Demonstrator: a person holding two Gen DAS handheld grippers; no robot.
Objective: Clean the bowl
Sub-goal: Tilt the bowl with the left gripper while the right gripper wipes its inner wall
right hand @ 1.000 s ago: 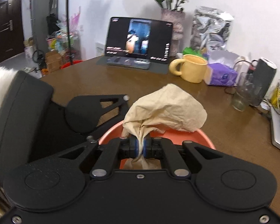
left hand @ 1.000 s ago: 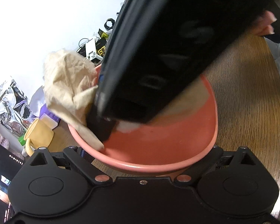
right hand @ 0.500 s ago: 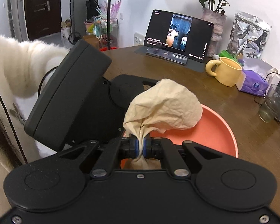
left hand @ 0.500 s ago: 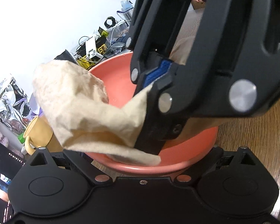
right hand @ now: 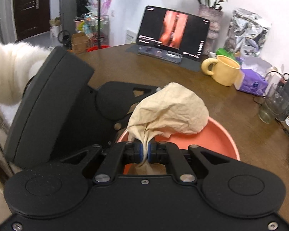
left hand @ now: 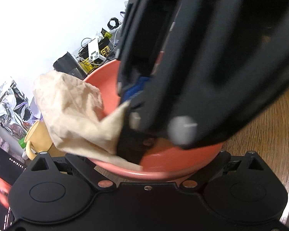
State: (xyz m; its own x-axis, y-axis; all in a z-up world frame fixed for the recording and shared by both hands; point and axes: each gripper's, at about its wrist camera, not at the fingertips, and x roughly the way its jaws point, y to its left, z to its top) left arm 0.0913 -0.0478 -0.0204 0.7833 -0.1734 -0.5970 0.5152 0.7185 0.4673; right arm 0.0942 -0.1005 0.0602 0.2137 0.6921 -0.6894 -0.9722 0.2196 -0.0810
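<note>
Right wrist view — salmon-pink bowl (right hand: 219, 140), right gripper (right hand: 145, 152) jaws pinching crumpled beige cloth (right hand: 169, 109).

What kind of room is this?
Probably a room in someone's home: a wooden table with a tablet playing video, a yellow mug, flowers in a vase, and a front door behind.

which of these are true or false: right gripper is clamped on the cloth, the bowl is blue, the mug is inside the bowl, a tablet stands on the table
1. The right gripper is clamped on the cloth. True.
2. The bowl is blue. False: it is salmon red.
3. The mug is inside the bowl. False: it stands apart on the table, near the purple tissue pack.
4. A tablet stands on the table. True, propped with its screen lit.
</note>
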